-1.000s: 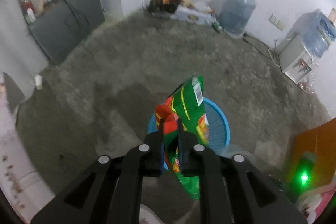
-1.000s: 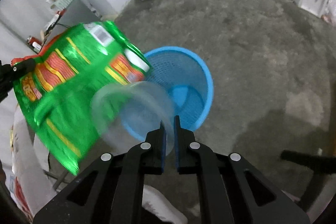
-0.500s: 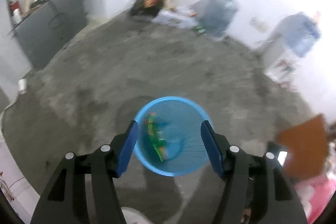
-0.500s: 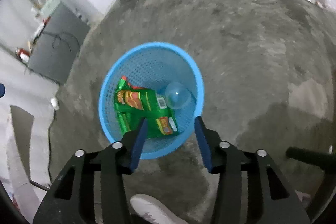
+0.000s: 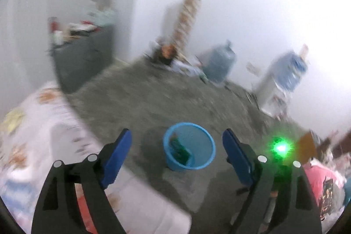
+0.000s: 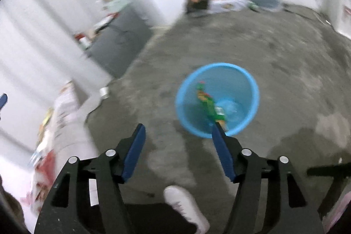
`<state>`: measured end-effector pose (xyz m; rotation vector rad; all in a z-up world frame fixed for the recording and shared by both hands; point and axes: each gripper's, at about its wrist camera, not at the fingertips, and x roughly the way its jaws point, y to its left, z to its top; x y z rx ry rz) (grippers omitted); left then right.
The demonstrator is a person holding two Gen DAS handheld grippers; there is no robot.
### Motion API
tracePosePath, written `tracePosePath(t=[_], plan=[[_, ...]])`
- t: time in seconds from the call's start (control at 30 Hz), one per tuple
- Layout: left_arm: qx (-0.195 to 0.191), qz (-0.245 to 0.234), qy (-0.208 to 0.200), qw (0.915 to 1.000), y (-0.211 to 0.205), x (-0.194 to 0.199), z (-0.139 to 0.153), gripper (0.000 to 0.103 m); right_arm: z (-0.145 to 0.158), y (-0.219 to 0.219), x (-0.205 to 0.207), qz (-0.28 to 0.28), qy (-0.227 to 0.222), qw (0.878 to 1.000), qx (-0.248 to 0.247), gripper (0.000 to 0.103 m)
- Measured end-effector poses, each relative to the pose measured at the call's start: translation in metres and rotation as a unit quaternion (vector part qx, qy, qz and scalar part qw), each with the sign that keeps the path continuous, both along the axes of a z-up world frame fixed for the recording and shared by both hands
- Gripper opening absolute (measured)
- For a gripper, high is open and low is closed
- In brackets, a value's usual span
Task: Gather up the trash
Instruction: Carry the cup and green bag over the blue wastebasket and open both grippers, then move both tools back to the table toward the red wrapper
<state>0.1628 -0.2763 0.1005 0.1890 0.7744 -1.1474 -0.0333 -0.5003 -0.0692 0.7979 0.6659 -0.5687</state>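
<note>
Two grippers, the left gripper (image 5: 176,151) and the right gripper (image 6: 178,142). One blue basket (image 6: 250,84) on the floor, with one green snack bag (image 6: 208,104) and one clear cup (image 6: 229,108) inside. Two large water jugs, one (image 5: 220,65) by the far wall and one (image 5: 290,70) further right; one white shoe (image 6: 186,207).

Home room, bare concrete floor (image 6: 274,41), water jug (image 5: 220,64), bed (image 5: 43,146)

Grey concrete floor (image 6: 274,41), white walls (image 5: 252,3) (blurred), dark cabinet (image 5: 81,63).

Both the left claw (image 5: 177,142) and right claw (image 6: 178,136) have black frames, silver screws and blue pads.
</note>
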Motion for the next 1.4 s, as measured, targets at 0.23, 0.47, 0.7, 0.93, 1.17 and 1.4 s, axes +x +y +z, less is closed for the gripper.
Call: tracePosePath(t=[0.23,0.47,0.7,0.93,1.17,1.4], plan=[[-0.019,0.134,-0.053,0.9893,0.169,-0.002,0.018,0.09,0.037,0.064,0.047,0.124,-0.04,0.991,0.006,0.07],[-0.01,0.21,-0.063,0.9755,0.258,-0.028,-0.013,0.092,0.041,0.121,0.1,0.218,-0.031,0.975,0.026,0.07],[0.055,0.192,-0.088,0.9759,0.266,-0.071,-0.065,0.092,0.03,0.165,0.15,0.267,0.013,0.964,0.021,0.07],[0.126,0.162,-0.186,0.9609,0.251,-0.106,-0.107,0.088,0.029,0.188,0.172,0.288,0.038,0.957,0.008,0.07],[0.24,0.159,-0.281,0.9155,0.22,-0.107,-0.155,0.064,0.021,0.204,0.195,0.302,0.062,0.951,-0.002,0.07],[0.314,0.157,-0.314,0.8822,0.212,-0.104,-0.189,0.055,0.021,0.208,0.206,0.304,0.065,0.95,-0.004,0.07]])
